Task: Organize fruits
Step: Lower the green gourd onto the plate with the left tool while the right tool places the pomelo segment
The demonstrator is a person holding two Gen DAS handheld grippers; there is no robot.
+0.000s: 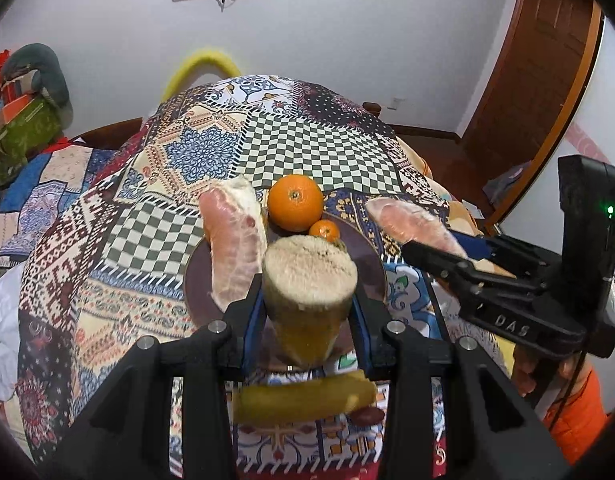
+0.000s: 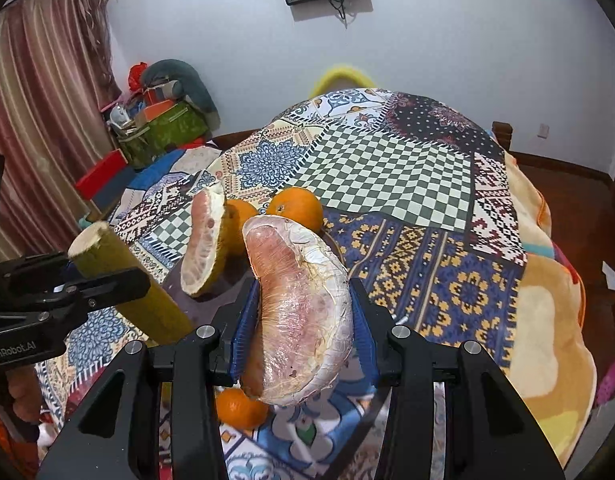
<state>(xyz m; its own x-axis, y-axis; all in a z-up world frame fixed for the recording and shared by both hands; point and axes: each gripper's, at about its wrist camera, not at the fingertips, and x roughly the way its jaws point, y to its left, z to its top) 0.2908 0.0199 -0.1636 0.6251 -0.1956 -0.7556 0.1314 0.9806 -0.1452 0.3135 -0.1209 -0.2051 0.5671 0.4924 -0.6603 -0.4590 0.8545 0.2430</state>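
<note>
My left gripper (image 1: 307, 304) is shut on a yellow-green sugarcane piece (image 1: 309, 280), held above a dark plate (image 1: 197, 280). On the plate lie a pomelo wedge (image 1: 235, 240), a large orange (image 1: 294, 202) and a small tangerine (image 1: 324, 231). My right gripper (image 2: 301, 312) is shut on a wrapped pomelo wedge (image 2: 303, 312), held above the table right of the plate; it also shows in the left wrist view (image 1: 411, 220). The sugarcane (image 2: 123, 276) and plate wedge (image 2: 203, 240) show in the right wrist view.
A second sugarcane piece (image 1: 303, 398) and a red date (image 1: 367, 416) lie on the patchwork tablecloth (image 1: 319, 152) near me. A loose tangerine (image 2: 241, 408) lies under my right gripper. Boxes and bags (image 2: 155, 128) stand at the far left.
</note>
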